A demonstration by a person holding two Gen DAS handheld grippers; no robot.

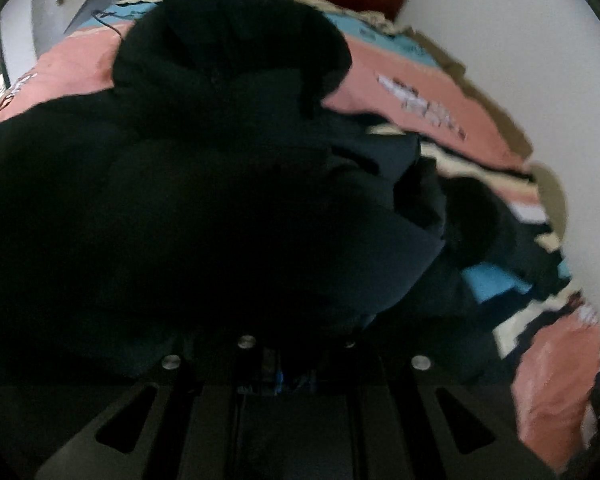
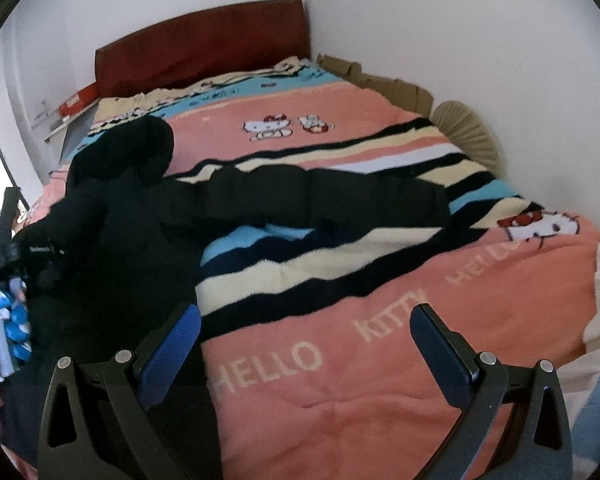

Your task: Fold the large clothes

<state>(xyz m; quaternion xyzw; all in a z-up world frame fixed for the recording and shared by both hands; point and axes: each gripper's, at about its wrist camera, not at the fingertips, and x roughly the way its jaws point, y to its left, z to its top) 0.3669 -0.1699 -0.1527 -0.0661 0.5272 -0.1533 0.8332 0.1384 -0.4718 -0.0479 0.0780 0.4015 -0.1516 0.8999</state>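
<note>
One large black padded jacket (image 2: pixel 140 216) lies across the bed (image 2: pixel 380 360), on the pink Hello Kitty blanket (image 2: pixel 340 380), and it is the garment I mean to fold. Its bulk is bunched on the left side of the bed, the hood (image 2: pixel 144 140) pointing far toward the red headboard (image 2: pixel 204 44), while one sleeve (image 2: pixel 324 196) stretches out to the right over the striped part of the blanket. I judge the sleeve lies spread like that so it can be brought back over the body.

My left gripper (image 1: pixel 276 344) is pressed down into the dark fabric; its fingertips are buried and I cannot see them, but the jaws are together, and black cloth fills nearly the whole left wrist view. I take it they are clamped on a fold of the jacket, since the cloth drapes right over the gripper's front; which part of the coat that is, I cannot tell.

My right gripper (image 2: pixel 304 344) hangs over the near part of the blanket, its blue pads (image 2: pixel 172 348) wide apart with nothing between them, the left pad just beside the jacket's near hem. I hold it ready like this, I think, to take the hem or the sleeve next
</note>
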